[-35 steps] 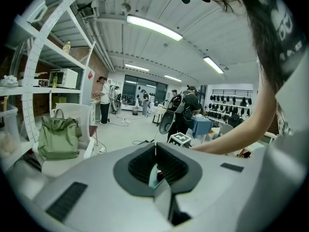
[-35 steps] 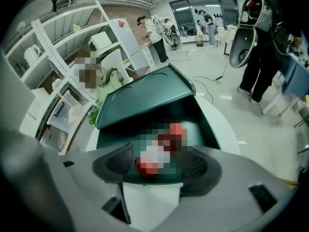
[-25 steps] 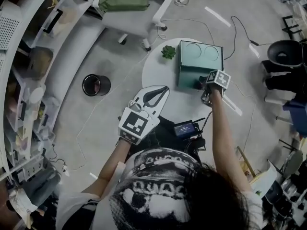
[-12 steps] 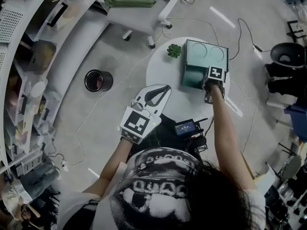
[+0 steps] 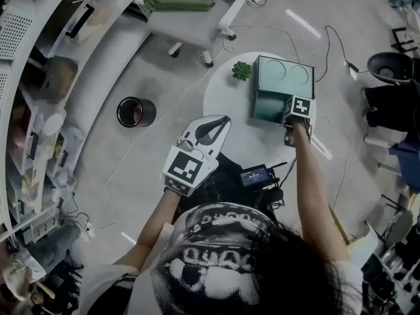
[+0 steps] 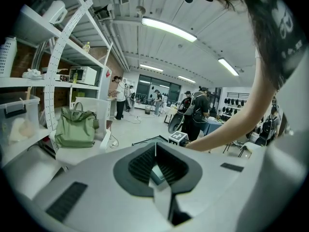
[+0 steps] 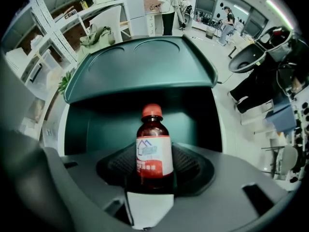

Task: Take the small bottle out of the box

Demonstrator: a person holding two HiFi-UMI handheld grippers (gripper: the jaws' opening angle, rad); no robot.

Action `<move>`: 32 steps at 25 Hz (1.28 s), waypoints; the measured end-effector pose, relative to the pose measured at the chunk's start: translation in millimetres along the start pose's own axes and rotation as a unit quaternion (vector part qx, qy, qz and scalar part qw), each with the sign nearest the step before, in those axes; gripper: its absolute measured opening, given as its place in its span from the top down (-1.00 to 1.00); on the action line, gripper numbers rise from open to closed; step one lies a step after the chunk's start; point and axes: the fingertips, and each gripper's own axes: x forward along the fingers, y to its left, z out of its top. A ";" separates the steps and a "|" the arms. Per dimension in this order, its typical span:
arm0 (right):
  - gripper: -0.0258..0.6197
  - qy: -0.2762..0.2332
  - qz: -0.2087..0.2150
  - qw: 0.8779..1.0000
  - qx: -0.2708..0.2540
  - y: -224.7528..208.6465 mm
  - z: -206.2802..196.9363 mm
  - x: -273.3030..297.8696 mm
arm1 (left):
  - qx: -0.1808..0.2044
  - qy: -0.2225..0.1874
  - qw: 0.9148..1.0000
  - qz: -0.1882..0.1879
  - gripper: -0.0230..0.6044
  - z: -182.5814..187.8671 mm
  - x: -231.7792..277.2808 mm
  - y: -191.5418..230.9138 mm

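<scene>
The right arm reached out over the table (image 5: 226,113), its right gripper (image 7: 154,173) pointing down at the open front of the green box (image 5: 280,77). Its jaws had just been closing and their pads lay against the sides of the bottle (image 7: 154,151), which stood between them at the box's mouth. The left gripper (image 5: 209,131) hung near the table's edge, jaws together and empty.

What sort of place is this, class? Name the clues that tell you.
Probably a lab or workshop: open metal shelving with storage bins, strip lights overhead, and cables trailing across the grey floor.
</scene>
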 end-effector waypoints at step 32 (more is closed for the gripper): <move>0.23 -0.211 0.267 0.925 0.169 113.9 -9.2 -139.7 | 0.028 0.013 0.997 -0.066 0.87 -6.0 -66.5 40.0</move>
